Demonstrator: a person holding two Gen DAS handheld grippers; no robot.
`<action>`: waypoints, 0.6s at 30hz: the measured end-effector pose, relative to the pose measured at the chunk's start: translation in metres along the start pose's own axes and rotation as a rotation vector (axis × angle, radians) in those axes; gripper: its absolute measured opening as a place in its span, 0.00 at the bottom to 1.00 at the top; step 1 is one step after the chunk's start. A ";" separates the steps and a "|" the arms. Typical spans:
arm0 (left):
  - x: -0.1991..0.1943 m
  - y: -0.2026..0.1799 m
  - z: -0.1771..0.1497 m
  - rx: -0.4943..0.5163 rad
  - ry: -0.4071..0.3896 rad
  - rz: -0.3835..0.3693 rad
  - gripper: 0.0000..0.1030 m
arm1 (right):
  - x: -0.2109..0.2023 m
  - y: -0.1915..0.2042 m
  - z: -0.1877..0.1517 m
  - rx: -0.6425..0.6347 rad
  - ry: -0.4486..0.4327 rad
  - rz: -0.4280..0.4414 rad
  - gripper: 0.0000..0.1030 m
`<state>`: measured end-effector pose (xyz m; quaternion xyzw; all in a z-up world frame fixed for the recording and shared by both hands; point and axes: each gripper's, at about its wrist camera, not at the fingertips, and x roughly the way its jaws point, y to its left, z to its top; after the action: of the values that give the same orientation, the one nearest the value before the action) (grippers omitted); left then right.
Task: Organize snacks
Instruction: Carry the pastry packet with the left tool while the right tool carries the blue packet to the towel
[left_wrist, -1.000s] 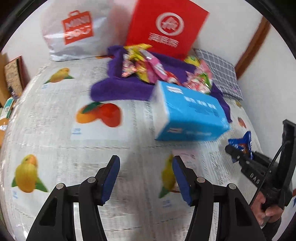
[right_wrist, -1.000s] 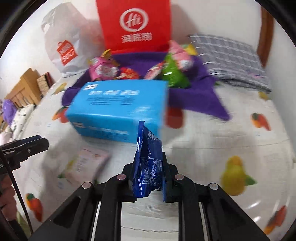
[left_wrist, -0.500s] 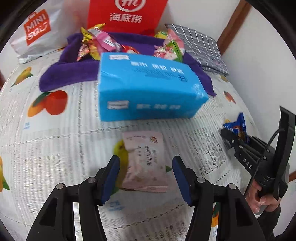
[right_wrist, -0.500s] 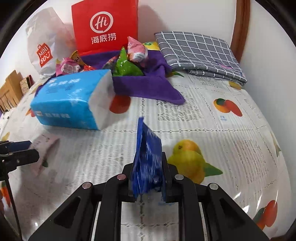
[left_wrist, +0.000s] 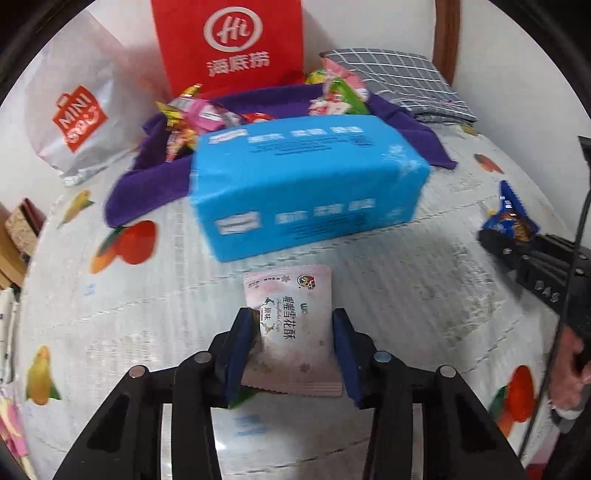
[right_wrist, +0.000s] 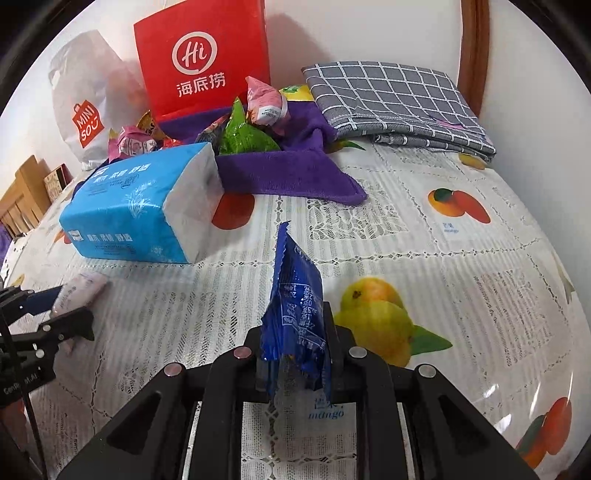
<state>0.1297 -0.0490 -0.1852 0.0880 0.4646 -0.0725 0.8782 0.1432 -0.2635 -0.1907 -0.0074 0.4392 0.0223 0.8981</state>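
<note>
Pink snack packet (left_wrist: 291, 325) lies flat on fruit-print tablecloth (left_wrist: 110, 314), just near of blue tissue pack (left_wrist: 306, 192). Left gripper (left_wrist: 293, 354) straddles it, jaws spread, pads beside both edges; whether touching, cannot tell. Right gripper (right_wrist: 295, 354), off to right, jaws pinching blue snack packet (right_wrist: 295, 295) upright. Step: picking up pink packet. Next, likely: close squarely, lift, carry toward snack pile (right_wrist: 240, 125) on purple towel (right_wrist: 288, 173), far side.

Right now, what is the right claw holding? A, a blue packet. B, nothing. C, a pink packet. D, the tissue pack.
A: the right claw is shut on a blue packet standing upright between its fingers; the pink packet sits between the left claw's fingers.
</note>
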 end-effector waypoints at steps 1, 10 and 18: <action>-0.001 0.005 -0.001 -0.002 -0.006 0.021 0.38 | 0.000 0.000 0.000 -0.001 0.000 -0.001 0.18; 0.004 0.048 -0.005 -0.101 -0.022 -0.001 0.35 | 0.001 -0.005 0.000 0.026 -0.001 0.033 0.18; 0.007 0.047 -0.009 -0.104 -0.077 -0.001 0.37 | 0.001 0.000 -0.001 0.000 0.000 0.002 0.18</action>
<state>0.1363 -0.0018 -0.1923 0.0392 0.4337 -0.0523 0.8987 0.1432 -0.2632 -0.1916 -0.0071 0.4392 0.0233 0.8980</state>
